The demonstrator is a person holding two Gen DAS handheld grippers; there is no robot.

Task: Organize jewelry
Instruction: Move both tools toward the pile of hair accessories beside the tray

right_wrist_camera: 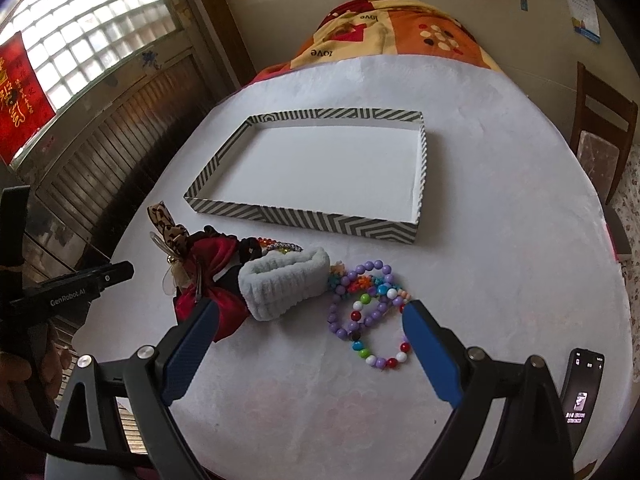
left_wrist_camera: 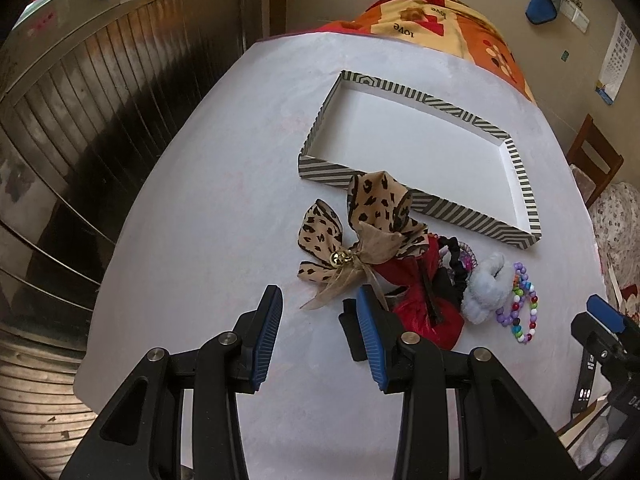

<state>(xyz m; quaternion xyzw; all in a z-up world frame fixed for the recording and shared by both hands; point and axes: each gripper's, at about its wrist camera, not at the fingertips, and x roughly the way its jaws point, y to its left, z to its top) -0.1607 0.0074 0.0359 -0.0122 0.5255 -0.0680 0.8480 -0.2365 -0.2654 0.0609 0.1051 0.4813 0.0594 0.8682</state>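
A shallow striped box lies empty on the white table. In front of it is a pile: a leopard-print bow, a red bow, a pale fluffy scrunchie and bead bracelets. My left gripper is open and empty, just in front of the leopard bow's tail. My right gripper is wide open and empty, its fingers either side of the scrunchie and bracelets.
A phone lies at the table's right front edge. A wooden chair stands at the right. A patterned blanket lies behind the table. The left gripper's body shows at the left of the right wrist view.
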